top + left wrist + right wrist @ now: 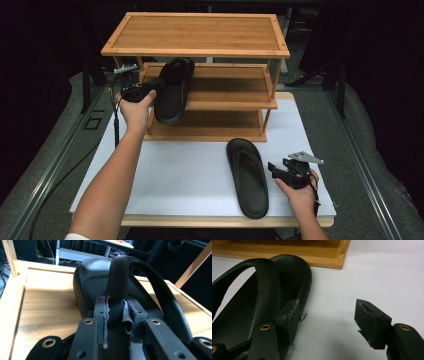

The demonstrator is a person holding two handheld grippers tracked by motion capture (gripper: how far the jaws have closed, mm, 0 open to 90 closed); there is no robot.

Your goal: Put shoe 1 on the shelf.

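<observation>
Basically halfway: left gripper (117, 312) clamped on the strap of one black slipper (172, 90), carried over the rack's middle shelf (225, 85), not set down yet. Second slipper (248, 177) flat on the white table (185, 170), right gripper (278, 171) wide open beside it, untouched.

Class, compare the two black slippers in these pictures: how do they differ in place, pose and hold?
The held slipper is at the wooden rack, off the table; the other slipper lies flat on the white table. The left gripper clamps the first by its strap; the open right gripper grips nothing beside the second. Both are black, same style.
</observation>
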